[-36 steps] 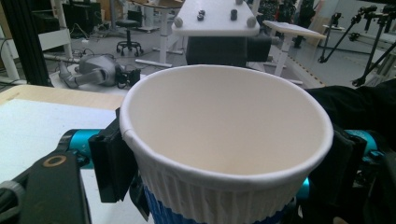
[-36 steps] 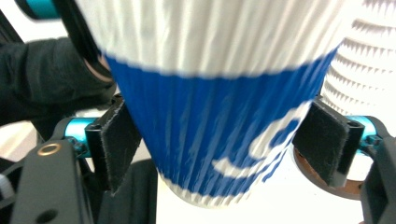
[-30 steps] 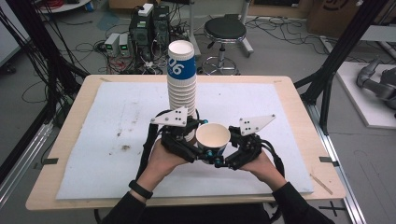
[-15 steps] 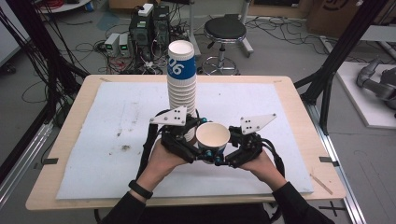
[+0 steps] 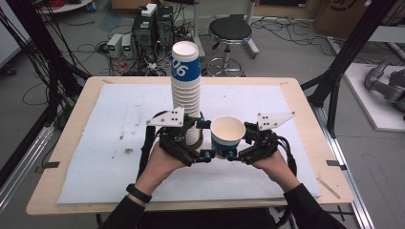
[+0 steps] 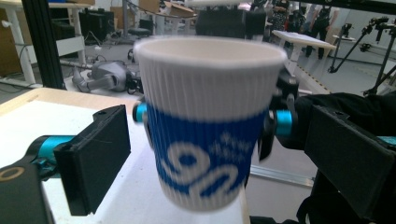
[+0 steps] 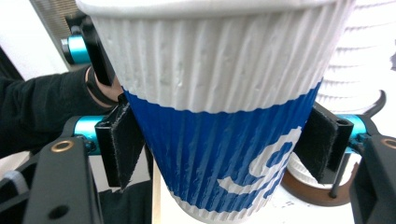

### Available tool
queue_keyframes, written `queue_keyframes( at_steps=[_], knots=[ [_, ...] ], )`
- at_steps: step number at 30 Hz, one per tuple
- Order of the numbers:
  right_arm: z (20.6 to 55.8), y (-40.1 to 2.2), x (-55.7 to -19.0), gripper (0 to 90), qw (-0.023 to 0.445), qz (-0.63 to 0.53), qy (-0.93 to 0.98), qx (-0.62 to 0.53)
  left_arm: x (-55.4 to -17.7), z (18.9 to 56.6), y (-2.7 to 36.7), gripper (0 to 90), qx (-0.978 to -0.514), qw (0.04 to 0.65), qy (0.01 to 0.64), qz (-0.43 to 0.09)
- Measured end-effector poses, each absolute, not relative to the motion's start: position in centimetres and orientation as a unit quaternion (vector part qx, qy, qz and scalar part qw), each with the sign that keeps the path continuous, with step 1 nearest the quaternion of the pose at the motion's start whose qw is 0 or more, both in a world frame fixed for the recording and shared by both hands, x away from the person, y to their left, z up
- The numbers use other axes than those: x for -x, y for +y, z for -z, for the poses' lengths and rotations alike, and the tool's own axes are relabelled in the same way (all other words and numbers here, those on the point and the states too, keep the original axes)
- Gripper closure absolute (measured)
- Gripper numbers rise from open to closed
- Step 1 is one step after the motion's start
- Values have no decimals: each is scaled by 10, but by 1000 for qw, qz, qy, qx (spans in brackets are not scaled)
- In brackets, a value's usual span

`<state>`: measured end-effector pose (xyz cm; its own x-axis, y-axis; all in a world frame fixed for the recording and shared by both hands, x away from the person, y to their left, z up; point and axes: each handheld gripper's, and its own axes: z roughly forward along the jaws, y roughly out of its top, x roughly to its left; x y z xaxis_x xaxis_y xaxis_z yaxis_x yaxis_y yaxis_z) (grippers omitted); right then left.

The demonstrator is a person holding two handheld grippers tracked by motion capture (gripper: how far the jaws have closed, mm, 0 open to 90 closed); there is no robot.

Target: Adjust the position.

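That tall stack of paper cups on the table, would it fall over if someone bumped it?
Probably. The stack stands tall on a narrow base, so a sideways push near its top would likely tip it. Ribbed paper looks light, so it might slide on the white mat too.

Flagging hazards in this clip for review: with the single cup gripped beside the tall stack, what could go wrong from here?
The right gripper pinches the ribbed paper cup by its sides, so squeezing might crush it. The left gripper, jaws just opening, stands clear, leaving one grip; the cup could slip. Both hands work close to the tall cup stack, which a nudge might topple.
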<state>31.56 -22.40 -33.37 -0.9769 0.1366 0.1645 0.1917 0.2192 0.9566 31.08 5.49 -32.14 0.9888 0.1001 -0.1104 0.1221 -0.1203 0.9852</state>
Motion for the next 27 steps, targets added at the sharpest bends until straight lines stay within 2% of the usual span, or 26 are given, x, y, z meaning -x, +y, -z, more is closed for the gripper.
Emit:
queue_keyframes(
  at_steps=[22, 27],
  knots=[
    [328, -228, -314, 254, 35, 640, -759, 112, -313, 348, 30, 80, -769, 632, 94, 24],
    [329, -224, -312, 254, 37, 638, -761, 111, -313, 350, 27, 131, -769, 632, 94, 31]
  ],
)
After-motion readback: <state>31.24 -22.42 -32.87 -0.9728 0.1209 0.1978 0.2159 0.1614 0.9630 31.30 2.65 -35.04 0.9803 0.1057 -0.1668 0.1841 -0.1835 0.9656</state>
